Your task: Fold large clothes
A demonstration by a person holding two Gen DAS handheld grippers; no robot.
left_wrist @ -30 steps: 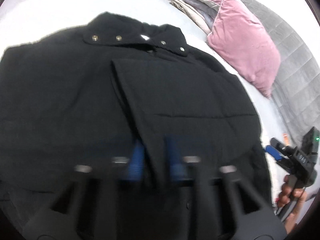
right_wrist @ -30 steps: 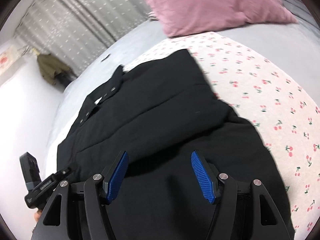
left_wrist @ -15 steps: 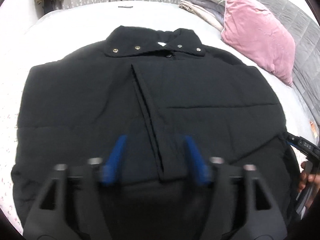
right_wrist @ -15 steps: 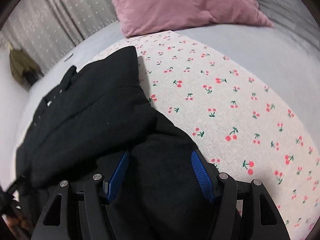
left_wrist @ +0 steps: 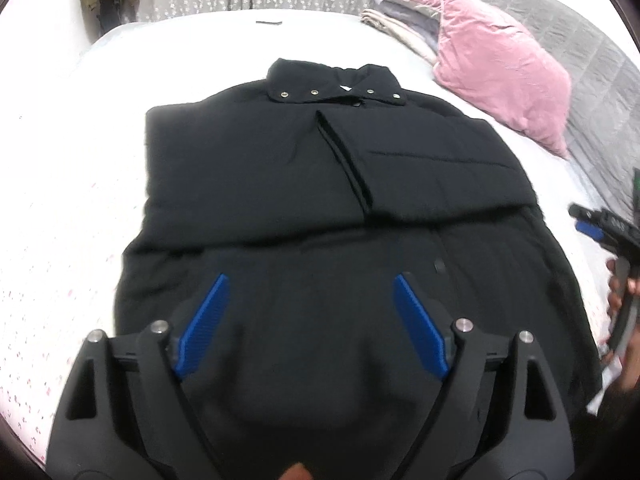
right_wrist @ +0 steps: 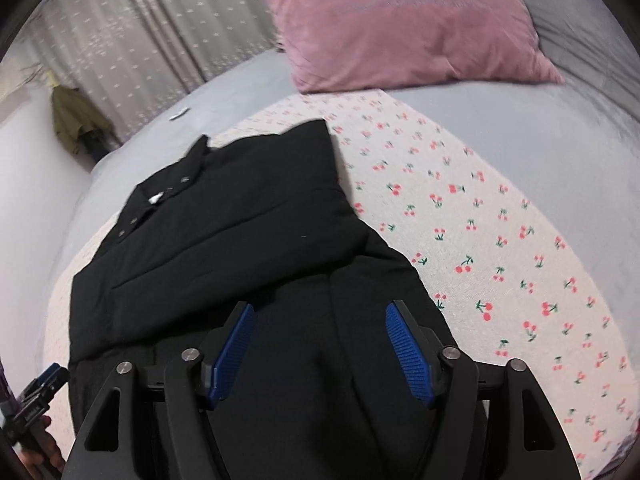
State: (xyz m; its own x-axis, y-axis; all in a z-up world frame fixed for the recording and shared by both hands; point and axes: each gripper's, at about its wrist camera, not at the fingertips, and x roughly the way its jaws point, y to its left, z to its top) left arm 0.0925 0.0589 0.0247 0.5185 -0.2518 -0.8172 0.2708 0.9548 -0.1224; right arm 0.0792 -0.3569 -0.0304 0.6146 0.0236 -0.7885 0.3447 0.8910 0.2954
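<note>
Two grippers, both yours, hang over the black jacket (left_wrist: 304, 184), neither gripping cloth. Your left gripper (left_wrist: 310, 312) has its jaws opening wide; its blue pads (left_wrist: 202, 324) stand above the jacket's lower body with only fabric behind them, nothing pinched. Your right gripper (right_wrist: 322, 344) is also opening, over the hem on the jacket's right side. Jacket lies flat on the cherry-print sheet (right_wrist: 500, 240), collar (left_wrist: 336, 84) away from you, both sleeves folded inward across the chest. Pink pillow (left_wrist: 500, 80) sits beyond the jacket's right shoulder, apart from it.
</note>
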